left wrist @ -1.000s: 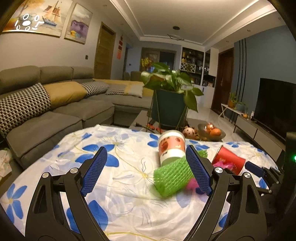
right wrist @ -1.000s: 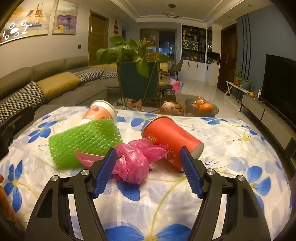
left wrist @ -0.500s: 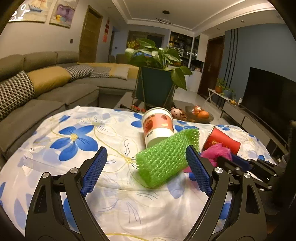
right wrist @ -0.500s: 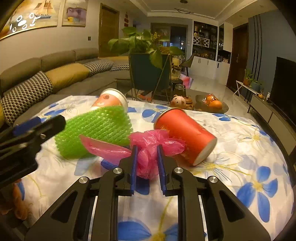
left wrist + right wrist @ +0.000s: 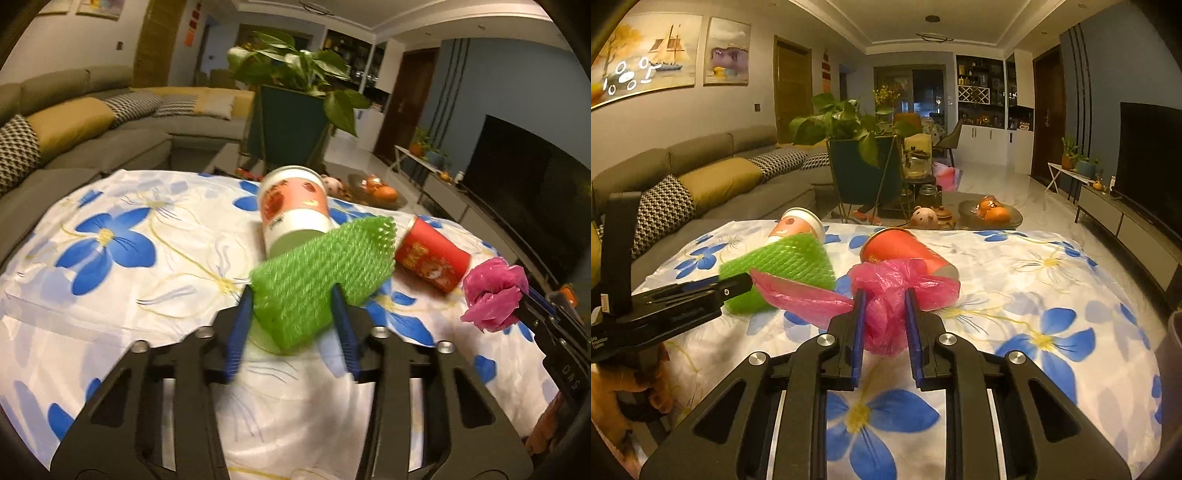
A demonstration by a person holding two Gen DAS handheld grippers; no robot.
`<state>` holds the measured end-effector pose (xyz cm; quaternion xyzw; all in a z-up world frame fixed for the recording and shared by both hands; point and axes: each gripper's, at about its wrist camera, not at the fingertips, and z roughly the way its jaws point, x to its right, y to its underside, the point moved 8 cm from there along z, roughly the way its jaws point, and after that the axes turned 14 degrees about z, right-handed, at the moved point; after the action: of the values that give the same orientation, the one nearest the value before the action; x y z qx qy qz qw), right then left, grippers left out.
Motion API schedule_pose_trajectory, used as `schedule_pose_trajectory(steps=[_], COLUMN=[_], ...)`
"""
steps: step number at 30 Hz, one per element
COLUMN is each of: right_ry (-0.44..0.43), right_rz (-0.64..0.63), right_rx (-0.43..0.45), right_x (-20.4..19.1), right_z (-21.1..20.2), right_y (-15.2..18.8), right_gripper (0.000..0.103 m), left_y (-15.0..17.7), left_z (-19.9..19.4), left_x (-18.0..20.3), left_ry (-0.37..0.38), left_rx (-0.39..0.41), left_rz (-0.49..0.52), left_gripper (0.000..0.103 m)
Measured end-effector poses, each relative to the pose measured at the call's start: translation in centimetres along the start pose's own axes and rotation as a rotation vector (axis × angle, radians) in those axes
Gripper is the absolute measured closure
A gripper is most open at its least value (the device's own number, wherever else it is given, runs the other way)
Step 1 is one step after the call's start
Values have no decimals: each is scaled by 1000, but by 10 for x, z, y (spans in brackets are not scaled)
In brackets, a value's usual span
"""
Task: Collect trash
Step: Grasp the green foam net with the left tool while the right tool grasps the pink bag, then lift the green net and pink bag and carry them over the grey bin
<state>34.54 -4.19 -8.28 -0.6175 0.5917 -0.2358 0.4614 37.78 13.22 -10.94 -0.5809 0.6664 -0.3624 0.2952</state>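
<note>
Left tongs (image 5: 293, 314): my jaws are closing on the green foam net (image 5: 321, 280); its near end sits between my blue pads, which touch both its sides.
Right tongs (image 5: 884, 314): pinching the pink plastic bag (image 5: 897, 295); the crumpled bulk is squeezed between my pads, and one loose flap trails off to my left.
Green foam net: right at my left tips, slanting away from them to the right, its far end tipped up.
White paper cup (image 5: 295, 214): just beyond the net from my left tongs, lying on its side and touching the net.
Red paper cup (image 5: 908, 251): on its side just beyond my right tips, behind the bag, open end toward me and to the right.
Tabletop (image 5: 1052, 295): under both my tongs, covered by a white cloth with blue flowers.
Beyond the tabletop: a potted plant (image 5: 857, 147) ahead, a grey sofa (image 5: 720, 177) off to my left.
</note>
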Motion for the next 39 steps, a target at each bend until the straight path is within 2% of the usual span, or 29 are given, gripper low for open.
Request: schedule_pose_trajectory(steps=[1,3,7,12,19,25,39], right_ry=[0,-3,-11,-18,-19,-5,25], right_rz=[0,4,16,20,27,46,87], right_rx=[3,9,22,43,81,110,173], right_x=[1,3,9,15,26,43,73], right_z=[-3,-10,-25,-48,-89,-127,-188], right_y=[1,2,3,6,8,13,16], right_gripper=[82,82,82,82,82,82,82], left_y=[1,2,4,10,16,14,8], left_z=[-1,-4,-16,-45,-93,-120,-176], left_x=[2,9,25,48,77,100,137], left_ry=[12,27,33,43,-32,-50,-11], left_rx=[0,-6,14,55,123,163,247], left_rz=[4,24,77,89,104,121,157], left_gripper=[81,89,97,98,98,98,98])
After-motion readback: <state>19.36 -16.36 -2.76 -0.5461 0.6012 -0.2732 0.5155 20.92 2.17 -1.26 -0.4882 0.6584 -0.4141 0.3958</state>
